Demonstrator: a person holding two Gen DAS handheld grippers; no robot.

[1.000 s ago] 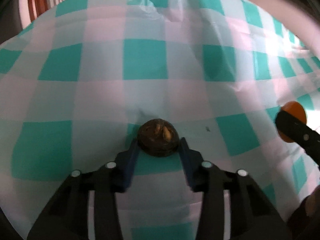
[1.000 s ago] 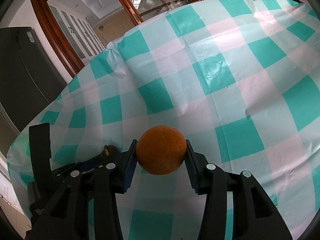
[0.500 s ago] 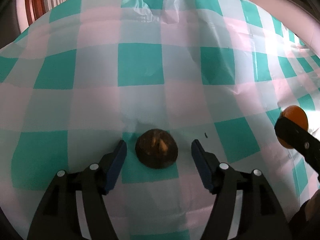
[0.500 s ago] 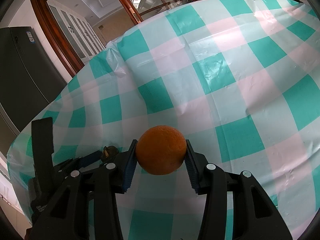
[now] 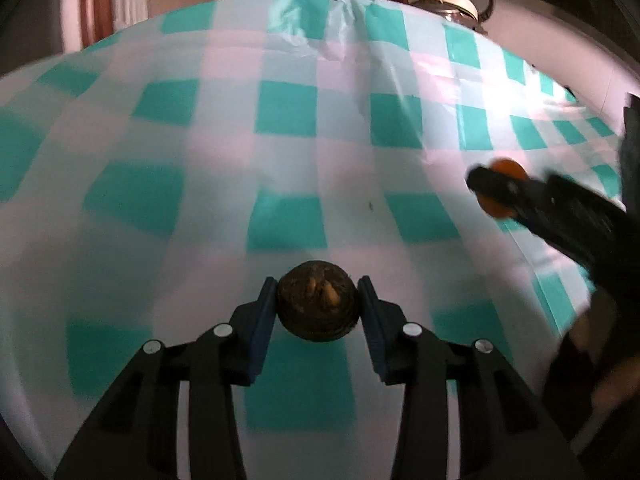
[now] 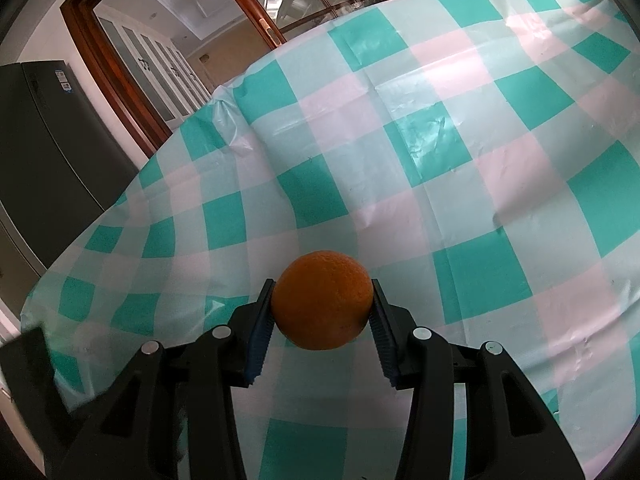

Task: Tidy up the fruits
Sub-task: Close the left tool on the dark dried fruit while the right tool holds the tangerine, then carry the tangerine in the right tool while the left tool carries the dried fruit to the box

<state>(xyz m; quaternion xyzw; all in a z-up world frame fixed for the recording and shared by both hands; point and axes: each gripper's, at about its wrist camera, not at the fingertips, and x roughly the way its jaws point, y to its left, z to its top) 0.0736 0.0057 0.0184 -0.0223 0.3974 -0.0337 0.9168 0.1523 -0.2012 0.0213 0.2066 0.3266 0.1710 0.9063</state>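
I note my left gripper [image 5: 318, 306] clamped on a rough dark-brown round fruit [image 5: 317, 307] at lower centre, my right gripper [image 6: 322, 307] clamped on a dimpled orange [image 6: 323, 306], both above the glossy teal-checked plastic tablecloth [image 6: 460, 168].

A dark brown fruit [image 5: 317, 306] — round, rough-skinned, with two pale tan nubs showing on its near face — is sitting between the blue pads of the left gripper [image 5: 318, 304], both pads pressing its sides. In this blurred view it is hard to tell whether it is resting on the checked cloth or hanging just above it. An orange [image 6: 322, 305], smooth, evenly coloured and finely dimpled, is being squeezed at its widest part by the right gripper [image 6: 322, 307] — well apart from the brown fruit, off to its right.
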